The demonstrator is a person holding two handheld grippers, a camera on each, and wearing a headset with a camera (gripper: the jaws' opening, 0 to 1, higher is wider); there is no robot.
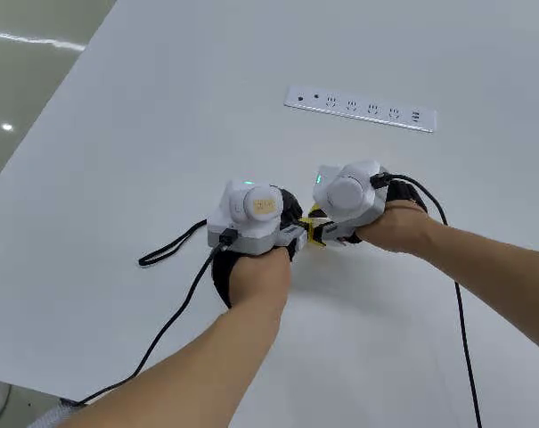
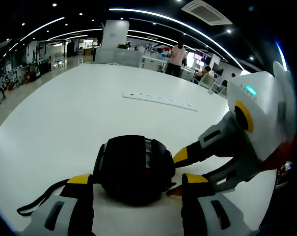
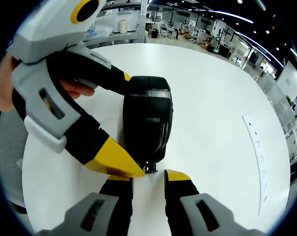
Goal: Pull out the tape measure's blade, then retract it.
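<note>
Two grippers meet mid-table. Farthest left, the black wrist strap (image 1: pixel 171 248) trails loose on the white table (image 1: pixel 144 134). My left gripper (image 2: pixel 137 179) has its jaws clamped across the sides of the tape measure (image 3: pixel 147 115). It's a black ribbed case, low over the table between both tools. I judge it hard, light and a bit slick, so the flat sides suit the hold. The end hook (image 3: pixel 148 168) pokes from the case mouth, small and thin, and that's where I'd pinch. My right gripper (image 3: pixel 148 176) sits just short of it, jaws narrowly parted, holding nothing. I expect the blade to be springy and to snap back fast. A power strip (image 1: pixel 360 109) lies well beyond, out of the pull's way.
</note>
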